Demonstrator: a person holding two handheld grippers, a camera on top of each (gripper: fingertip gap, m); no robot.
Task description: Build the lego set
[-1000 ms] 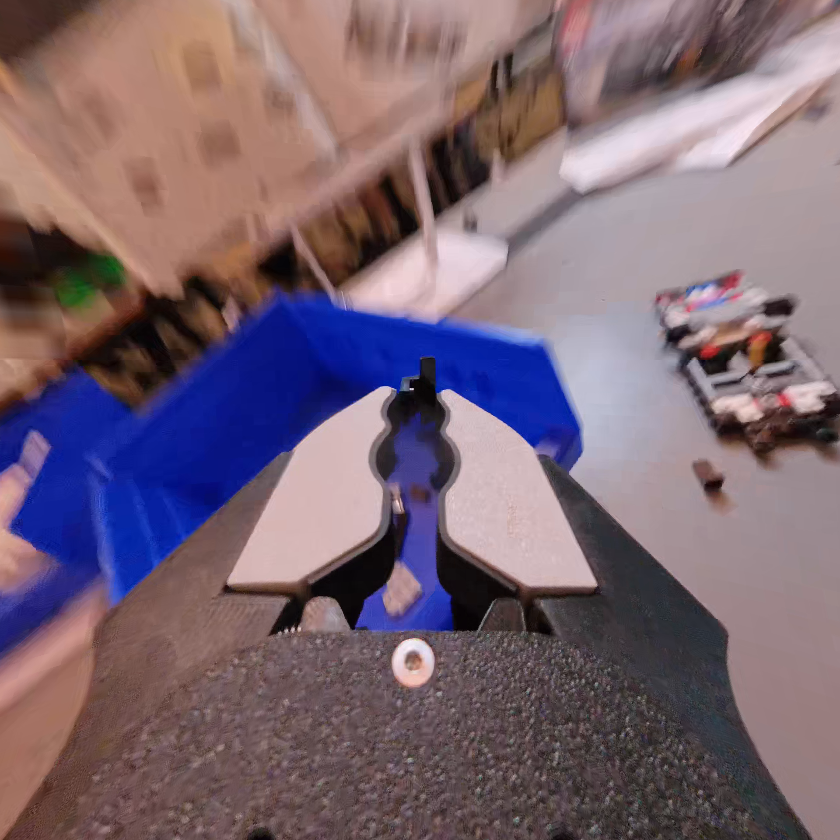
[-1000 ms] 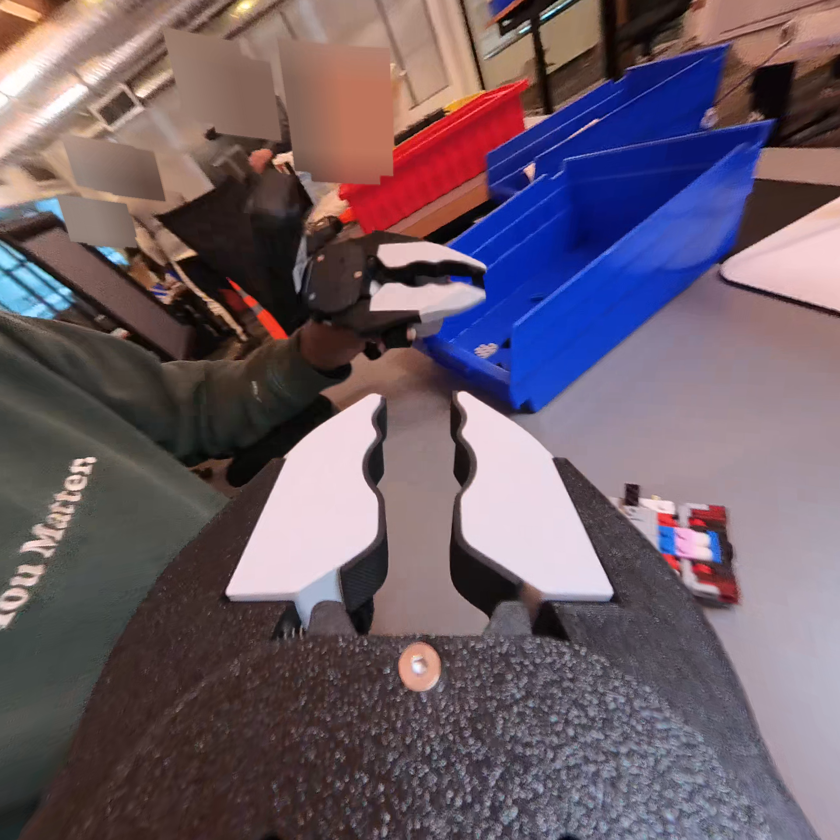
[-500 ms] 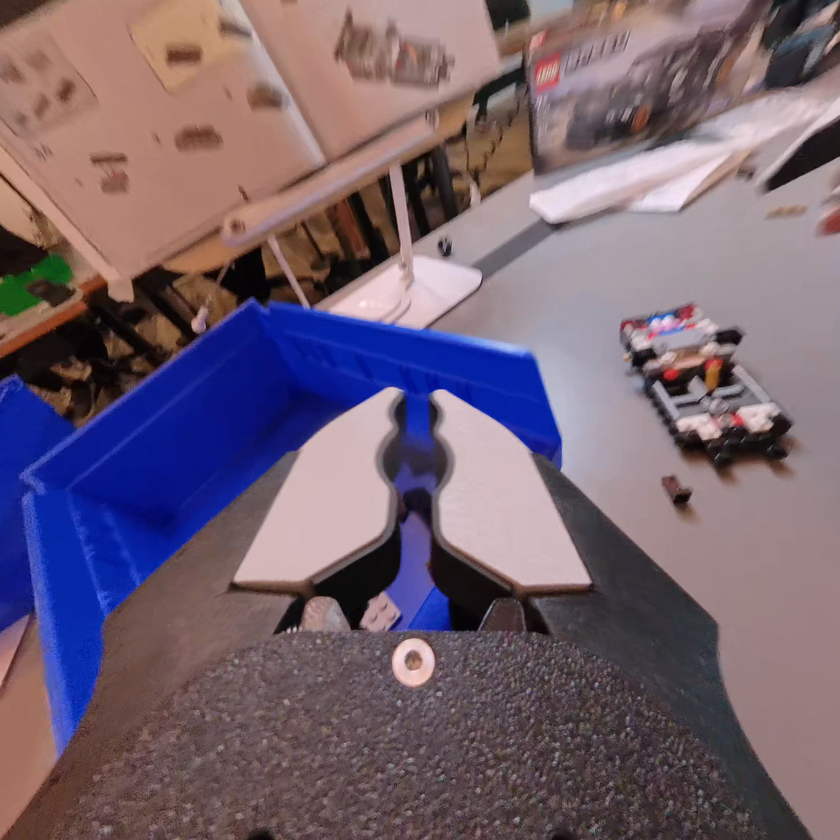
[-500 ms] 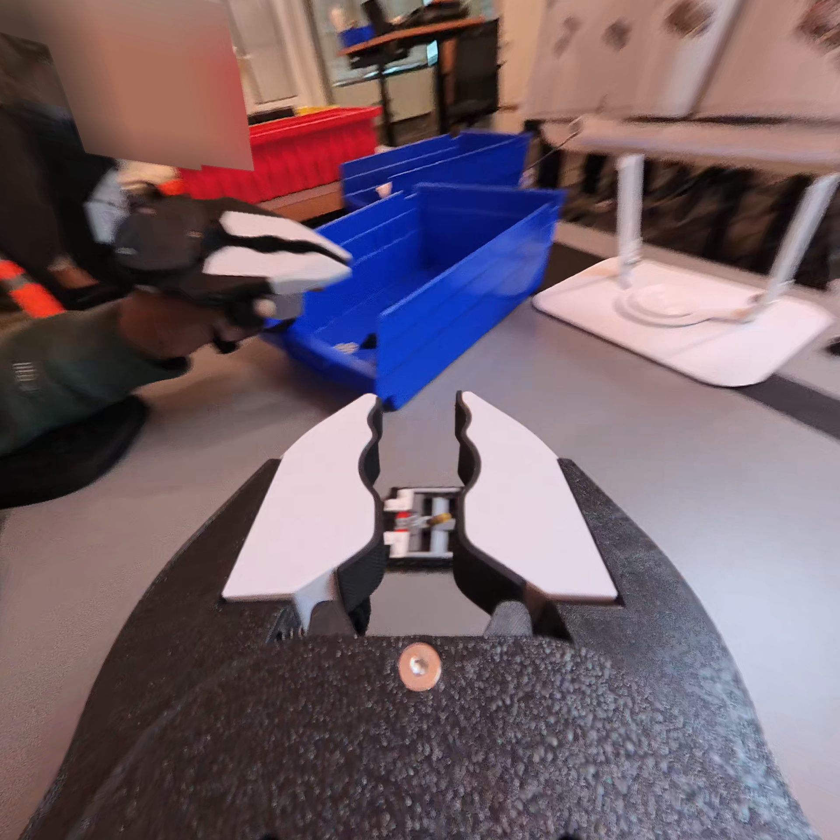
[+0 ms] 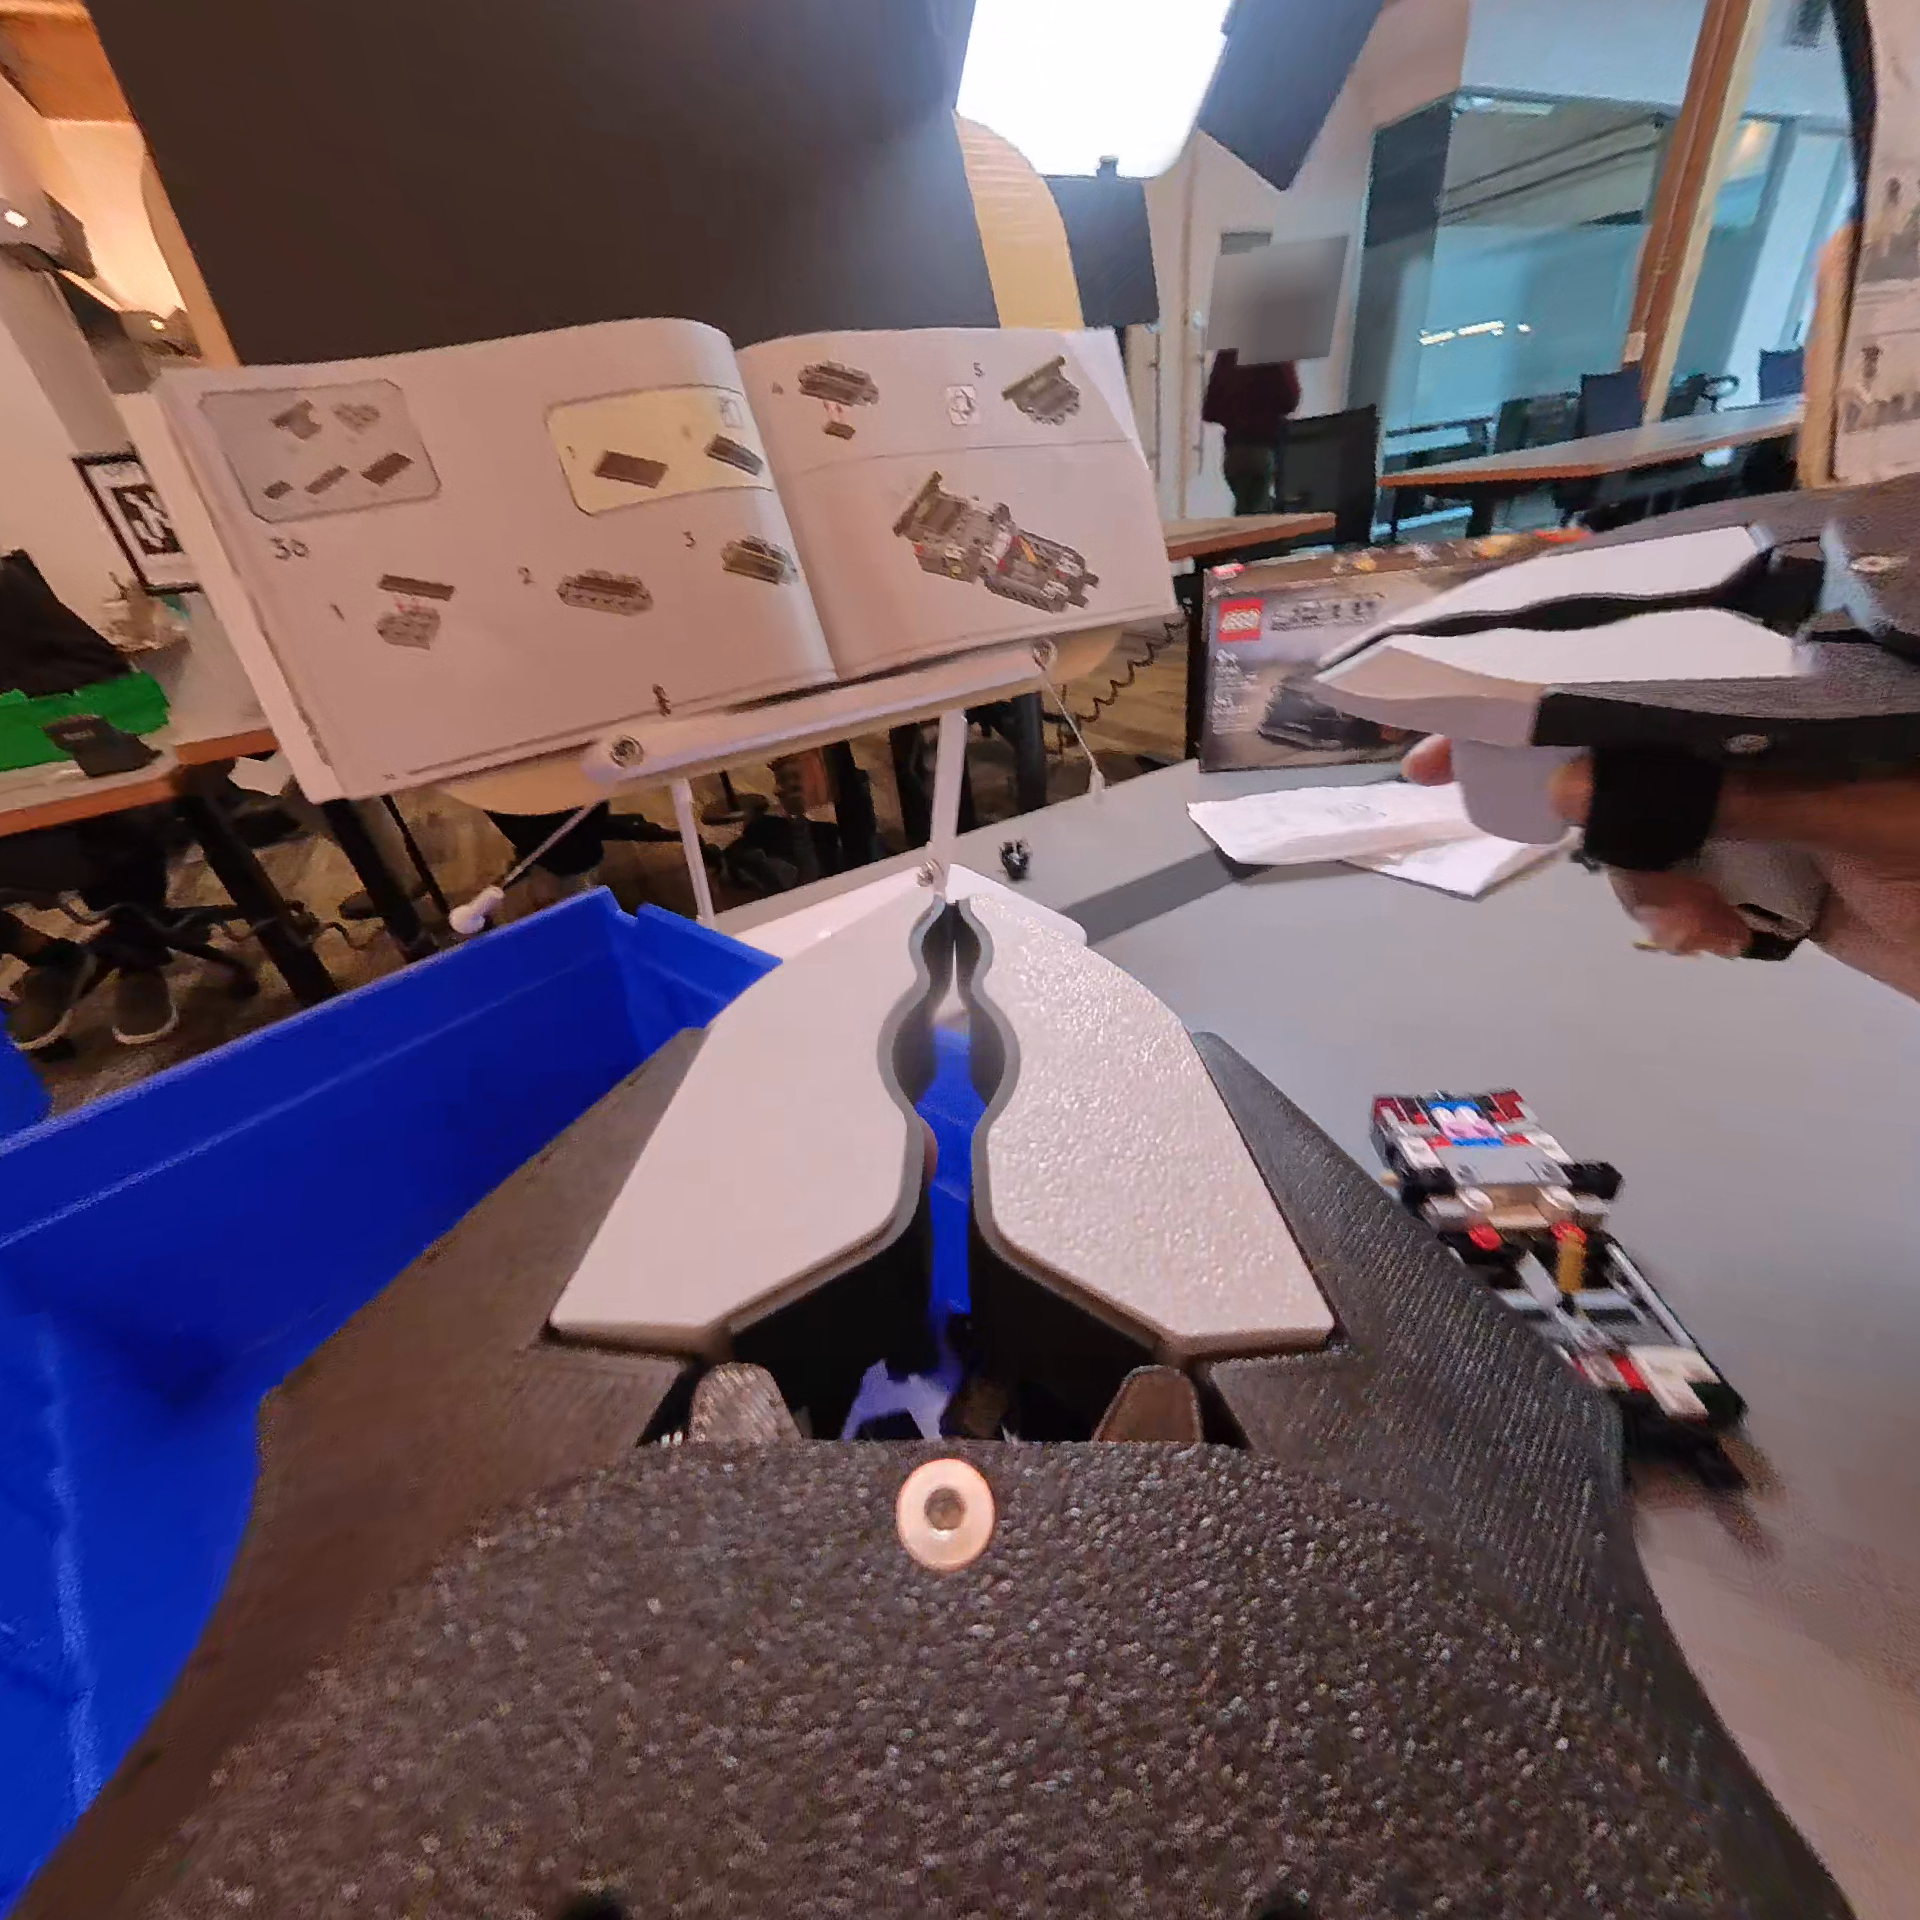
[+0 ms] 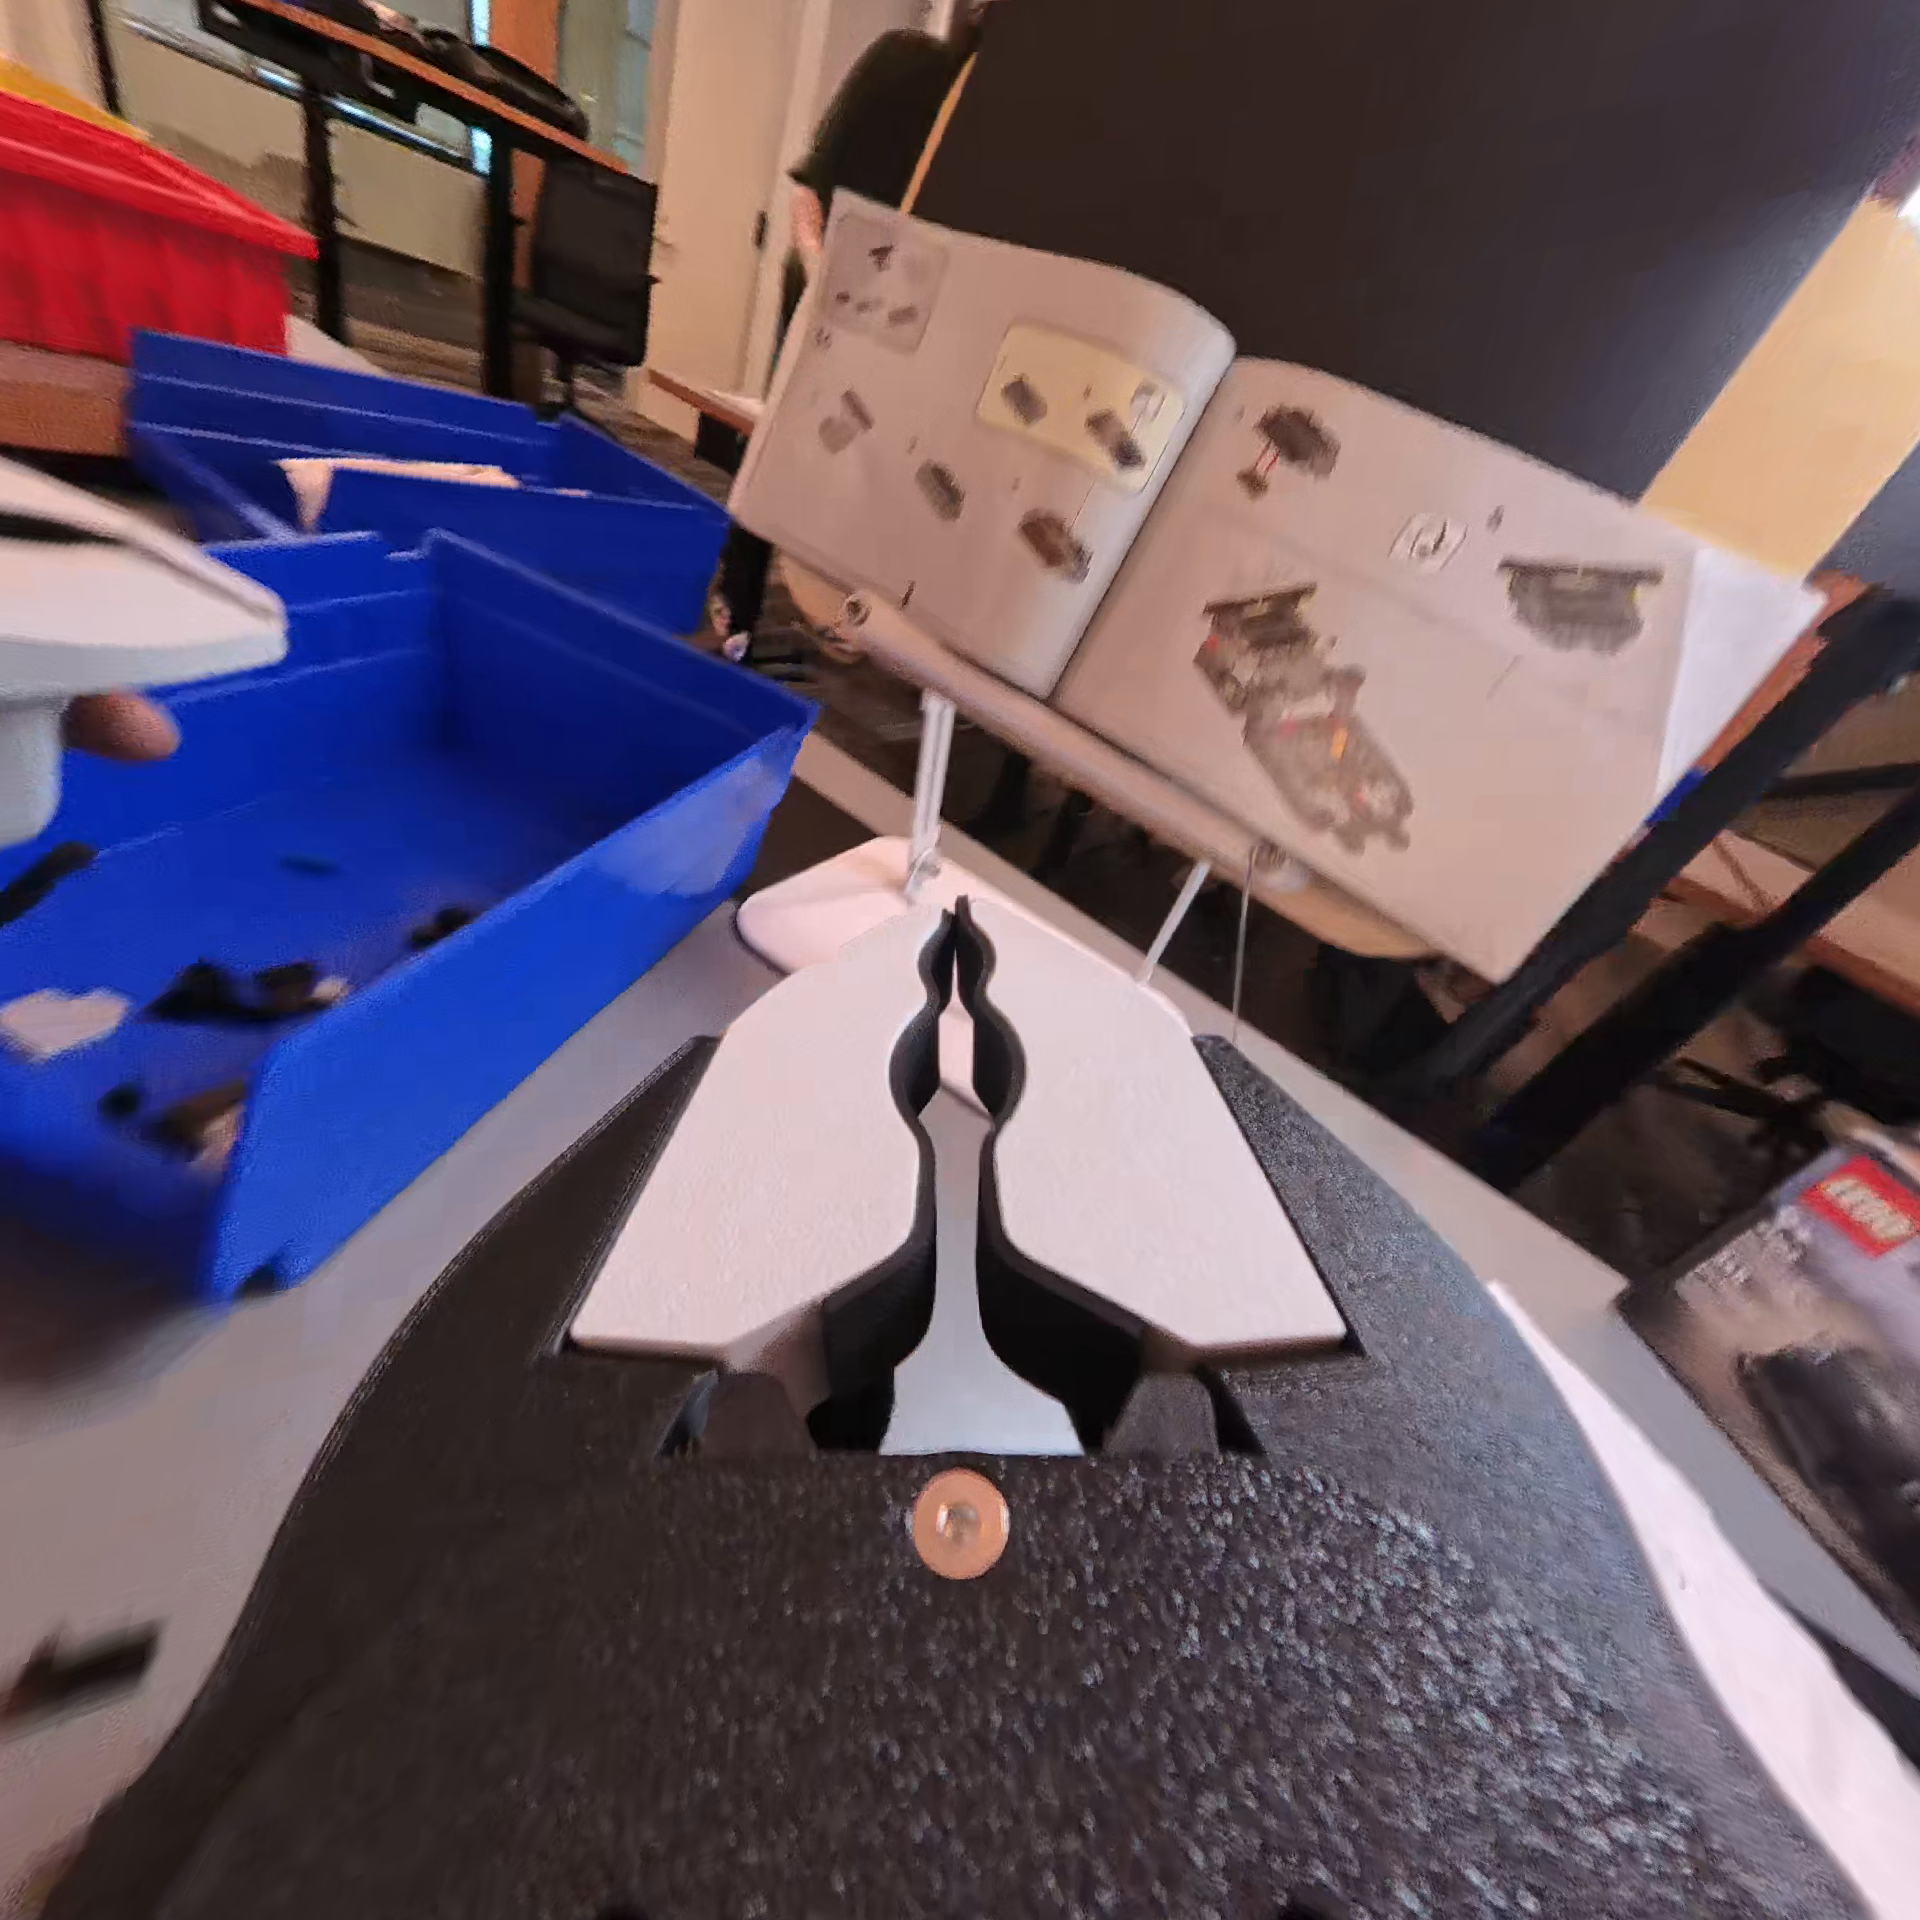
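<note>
Both hand-held grippers closed; blue bin's (image 6: 499, 935) contents blurred.

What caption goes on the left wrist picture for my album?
Shut left gripper above a blue bin, a brick car on the grey table, the instruction booklet propped behind.
</note>
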